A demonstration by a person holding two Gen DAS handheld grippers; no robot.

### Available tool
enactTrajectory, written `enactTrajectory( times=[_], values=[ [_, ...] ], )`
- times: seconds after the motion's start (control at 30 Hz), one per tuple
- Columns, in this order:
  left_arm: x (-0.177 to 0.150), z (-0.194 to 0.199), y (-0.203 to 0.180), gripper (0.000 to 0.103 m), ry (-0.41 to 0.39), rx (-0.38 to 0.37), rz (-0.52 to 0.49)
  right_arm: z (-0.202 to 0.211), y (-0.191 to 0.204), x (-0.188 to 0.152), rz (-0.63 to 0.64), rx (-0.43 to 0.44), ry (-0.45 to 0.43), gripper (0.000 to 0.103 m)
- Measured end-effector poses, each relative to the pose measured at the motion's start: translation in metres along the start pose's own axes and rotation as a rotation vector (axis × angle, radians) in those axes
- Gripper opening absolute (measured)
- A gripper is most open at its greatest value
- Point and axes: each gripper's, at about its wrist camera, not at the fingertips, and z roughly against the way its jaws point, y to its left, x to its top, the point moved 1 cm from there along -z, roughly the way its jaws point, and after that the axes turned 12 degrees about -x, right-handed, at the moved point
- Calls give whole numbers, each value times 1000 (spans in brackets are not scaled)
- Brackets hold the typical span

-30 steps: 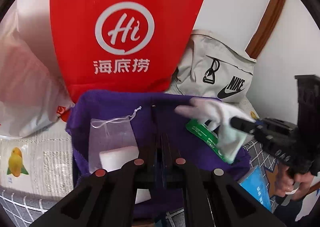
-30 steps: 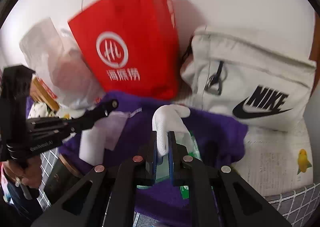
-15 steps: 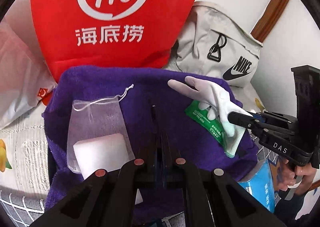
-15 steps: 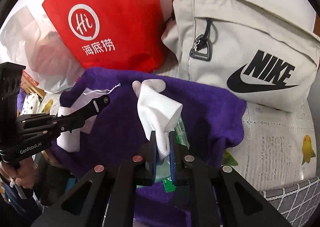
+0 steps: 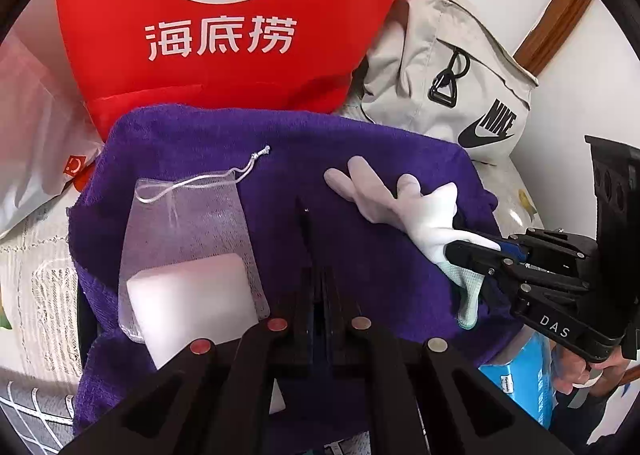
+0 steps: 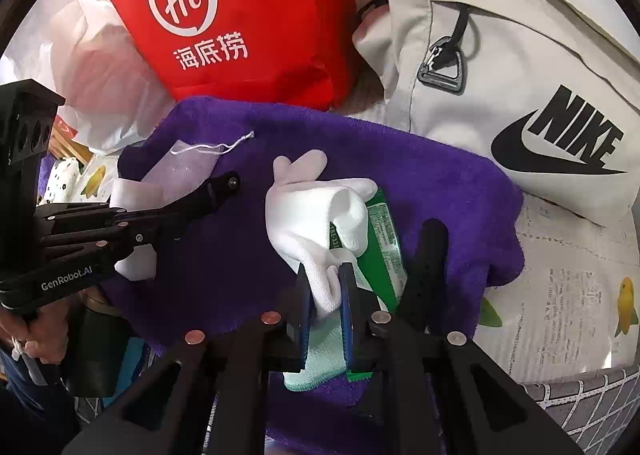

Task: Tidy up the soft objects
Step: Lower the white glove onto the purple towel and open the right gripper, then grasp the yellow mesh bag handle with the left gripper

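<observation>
A purple towel [image 5: 360,159] lies spread over the bedding. On it rests a white glove [image 6: 312,207], draped over a green packet [image 6: 384,239]. My right gripper [image 6: 326,275] has the glove's cuff bunched between its blue pads. Its jaws are opening, but the pads still touch the cloth. From the left wrist view the right gripper [image 5: 460,251] reaches in from the right onto the glove [image 5: 404,203]. My left gripper [image 5: 310,215] is shut and empty, low over the towel's middle. Beside it lies a mesh drawstring pouch [image 5: 188,223] holding a white block.
A red shopping bag [image 5: 224,15] and a pale Nike bag [image 6: 520,75] stand behind the towel against the wall. A white plastic bag [image 5: 32,135] sits at the left. A blue box [image 5: 524,375] shows below the towel's right edge. A hand holds each gripper.
Both grippers have sunk toward the towel. The glove has come down with the right gripper and now lies on the towel over the green packet. The right jaws stand slightly wider.
</observation>
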Motion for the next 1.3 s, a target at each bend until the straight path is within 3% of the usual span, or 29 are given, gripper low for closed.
enactTrajectory(
  times=[0.07, 0.13, 0.2, 0.27, 0.37, 0.57, 0.8, 1.0, 1.3],
  values=[
    [0, -1, -2, 8, 4, 2, -3, 0, 2, 1, 8, 6, 3, 23],
    [0, -1, -4, 30, 7, -4, -8, 0, 4, 1, 19, 7, 0, 36],
    [1, 1, -6, 44, 0, 6, -8, 3, 6, 1, 31, -3, -7, 51],
    [1, 3, -7, 44, -10, 14, -9, 7, 7, 1, 37, -5, -8, 56],
    [1, 7, -11, 44, -9, 33, -29, 16, 12, 2, 36, 23, -27, 57],
    [2, 32, -27, 44, -54, 38, -61, 40, 9, -3, 19, -9, -45, 57],
    [-6, 69, -47, 44, -88, 94, -84, 95, 1, -31, -31, -12, -116, 57],
    [-44, 113, -72, 52, -128, 127, -132, 129, 7, -64, -50, 20, -127, 57],
    [-139, 140, -79, 52, -93, 173, -107, 174, 31, -119, -47, 59, -155, 57]
  ],
)
